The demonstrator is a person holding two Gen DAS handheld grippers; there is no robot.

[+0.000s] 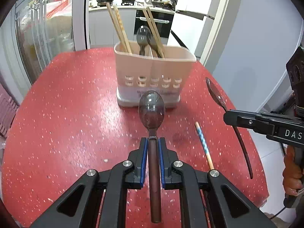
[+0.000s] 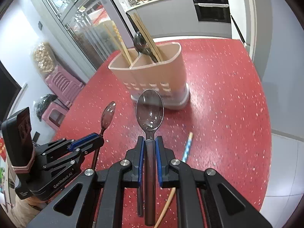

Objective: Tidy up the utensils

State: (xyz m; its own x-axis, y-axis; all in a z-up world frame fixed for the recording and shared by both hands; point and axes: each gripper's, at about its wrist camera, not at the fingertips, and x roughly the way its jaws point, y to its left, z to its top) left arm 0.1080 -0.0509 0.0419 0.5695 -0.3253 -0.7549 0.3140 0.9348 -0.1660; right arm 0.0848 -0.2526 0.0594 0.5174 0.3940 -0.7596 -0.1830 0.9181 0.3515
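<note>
Two dark, translucent plastic spoons are off the red speckled table [image 1: 66, 114], each held by its brown handle with the bowl pointing forward toward the holder. The left spoon [image 1: 151, 112] sits between the blue pads of the left gripper [image 1: 152, 142], whose jaws are clamped on its handle; the right spoon [image 2: 150, 112] is gripped the same way in the right gripper [image 2: 150, 141], jaws pressed together on the handle. Ahead of both stands the beige utensil holder [image 1: 153, 70], upright on the table, with a divider and rows of slots low on its wall. It holds wooden chopsticks [image 1: 119, 28] in one compartment and another dark spoon [image 1: 143, 36] with more chopsticks in the other. A single chopstick with a blue patterned end [image 1: 204, 144] lies on the table near the grippers; what may be a second dark handle lies under the right gripper, though that is hard to make out.
</note>
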